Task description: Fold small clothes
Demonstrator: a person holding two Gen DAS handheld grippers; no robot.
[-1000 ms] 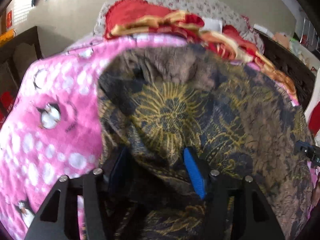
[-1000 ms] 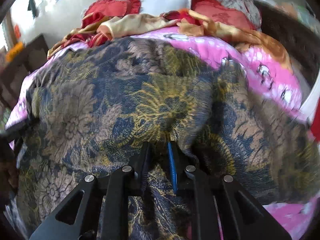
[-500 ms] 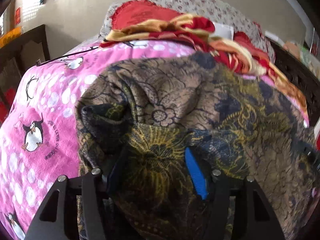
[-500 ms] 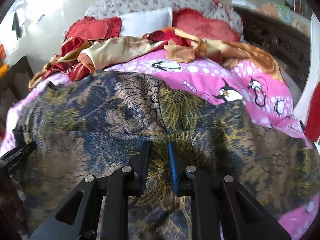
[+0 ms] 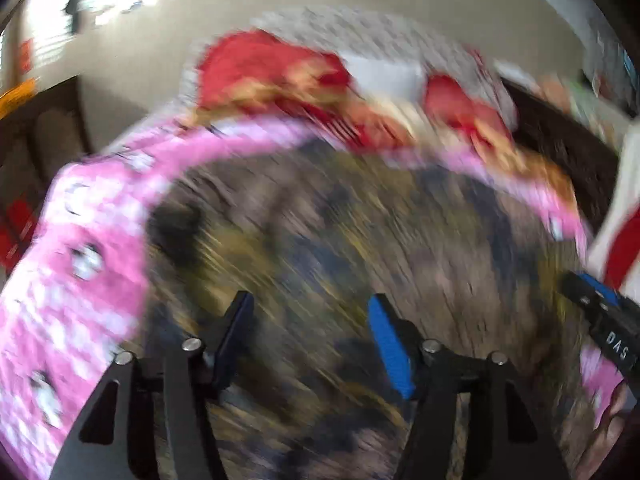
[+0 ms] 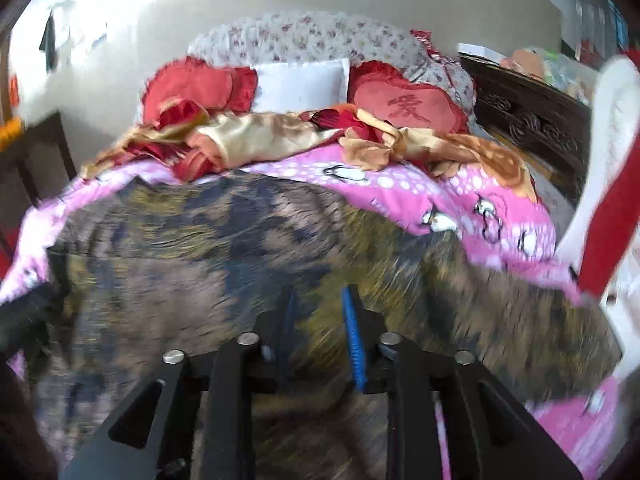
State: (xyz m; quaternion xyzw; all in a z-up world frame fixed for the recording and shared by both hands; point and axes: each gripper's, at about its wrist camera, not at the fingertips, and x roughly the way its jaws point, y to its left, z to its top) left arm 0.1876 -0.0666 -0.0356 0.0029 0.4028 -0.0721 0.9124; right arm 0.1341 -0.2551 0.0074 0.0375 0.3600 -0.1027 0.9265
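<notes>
A large dark floral cloth (image 5: 360, 232) in brown, navy and gold lies spread over the pink penguin bedspread (image 5: 80, 220). My left gripper (image 5: 310, 304) hovers over the cloth's near part, blurred by motion. It is open, with nothing pinched between its blue pads. The right gripper's tip (image 5: 600, 312) shows at the right edge of that view. In the right wrist view, my right gripper (image 6: 319, 296) is over the same cloth (image 6: 200, 248). Its jaws are opening, a narrow gap shows between them, and cloth lies in and below the gap. The left gripper (image 6: 24, 312) pokes in at the left edge.
Crumpled gold and red satin clothes (image 6: 260, 136) lie across the far part of the bedspread (image 6: 460, 200). Behind them are red heart pillows (image 6: 404, 108), a white pillow (image 6: 300, 84) and a floral cushion. Dark carved wooden furniture (image 6: 532, 120) stands at the right, beside a white and red object (image 6: 612, 184).
The right gripper, shut on a cloth fold before, has parted its jaws and drawn back and up. The left gripper has pulled away from the bunched cloth, which now lies flatter.
</notes>
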